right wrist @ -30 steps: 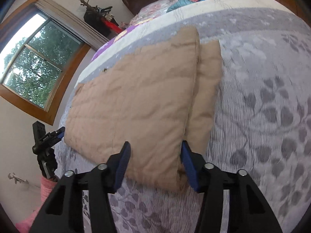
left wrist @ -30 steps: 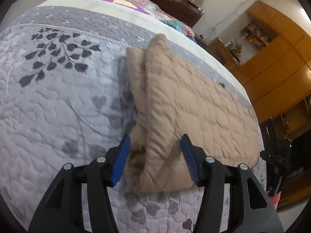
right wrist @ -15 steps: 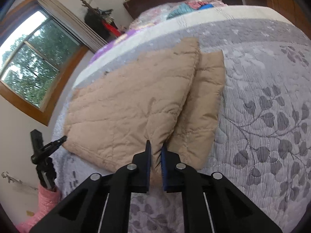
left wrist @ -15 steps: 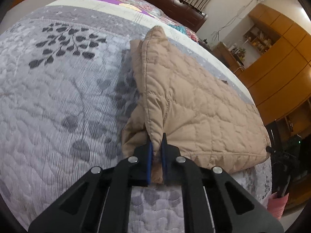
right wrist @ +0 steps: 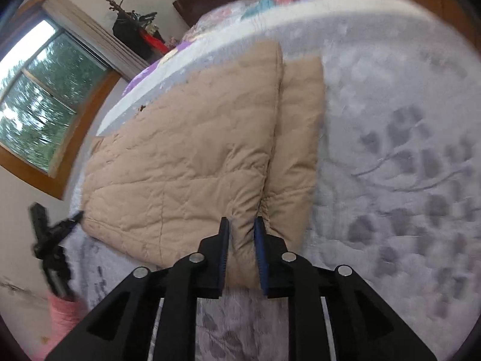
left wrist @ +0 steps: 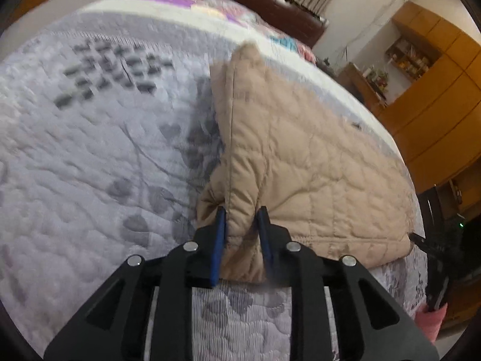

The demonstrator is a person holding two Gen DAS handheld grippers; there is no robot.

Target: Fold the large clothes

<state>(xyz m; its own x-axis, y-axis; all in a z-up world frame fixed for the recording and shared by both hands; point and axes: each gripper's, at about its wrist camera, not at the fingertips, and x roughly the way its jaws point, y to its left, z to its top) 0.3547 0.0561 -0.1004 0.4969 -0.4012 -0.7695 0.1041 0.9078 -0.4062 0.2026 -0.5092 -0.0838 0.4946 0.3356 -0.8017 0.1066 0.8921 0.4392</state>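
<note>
The left gripper (left wrist: 242,225) is clenched on a bunched near corner of the tan quilted garment (left wrist: 315,174); its blue pads (left wrist: 221,234) press the puffy fabric from both sides, and its jaws have just been easing apart a little with the cloth between them. The right gripper (right wrist: 242,234) grasps the garment's (right wrist: 180,165) other near corner in the same way, a pinched ridge of fabric squeezed between its pads (right wrist: 224,240), its jaws likewise having just opened slightly around the cloth. From the gripped corners the garment stretches away across the bed, lying folded, with a narrower layer showing along one long edge beside the wider top layer. It rests on a grey bedspread (left wrist: 90,165) printed with dark leaf sprays. At the far end of the bed lie colourful pillows against a dark wooden headboard (left wrist: 270,3). Wooden cabinets (left wrist: 436,90) stand to the right in the left wrist view, and a window (right wrist: 39,99) with a wooden frame shows at the left in the right wrist view.
</note>
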